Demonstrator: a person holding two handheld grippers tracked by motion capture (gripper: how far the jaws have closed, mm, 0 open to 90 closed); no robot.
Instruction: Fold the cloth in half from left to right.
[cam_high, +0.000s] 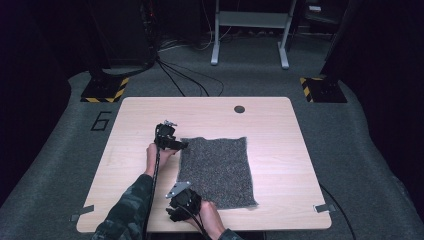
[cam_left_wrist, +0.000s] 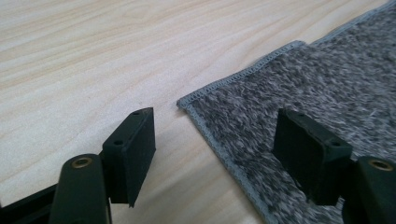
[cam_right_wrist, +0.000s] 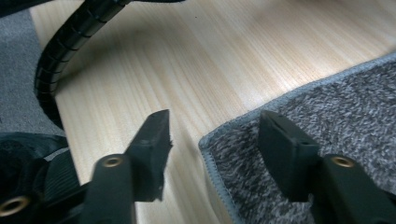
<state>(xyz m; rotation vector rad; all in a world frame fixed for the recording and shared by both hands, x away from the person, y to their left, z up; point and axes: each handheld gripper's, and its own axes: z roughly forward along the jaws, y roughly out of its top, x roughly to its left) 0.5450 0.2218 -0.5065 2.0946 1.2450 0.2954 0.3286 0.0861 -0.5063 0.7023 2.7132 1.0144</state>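
Both claws are standing released right now, each one straddling a corner of the grey towel (cam_high: 216, 171) without gripping it. Your left gripper (cam_high: 174, 143) is sitting at the far left corner of the cloth; in the left gripper view (cam_left_wrist: 215, 133) one jaw is resting over bare wood and the other over the fuzzy pile, with the stitched corner lying flat between them. Your right gripper (cam_high: 184, 200) is waiting at the near left corner, and the right gripper view (cam_right_wrist: 212, 140) is showing the same arrangement: hemmed corner between spread jaws, nothing pinched. A ribbed black cable (cam_right_wrist: 56, 60) is curving across the wood at the left of that view.

The towel is lying spread flat, a single layer, on the light wooden table (cam_high: 280, 120), a little nearer to you than the middle, with no fold in it as far as the high view is showing. So, by my reading, you are lining up to take the two left corners, most likely to fold the left edge over to the right. The approach is looking done; the pinching, the lifting and the fold itself are all remaining. You are probably needing to lower each jaw under the hem before closing, since the corners are hugging the wood.
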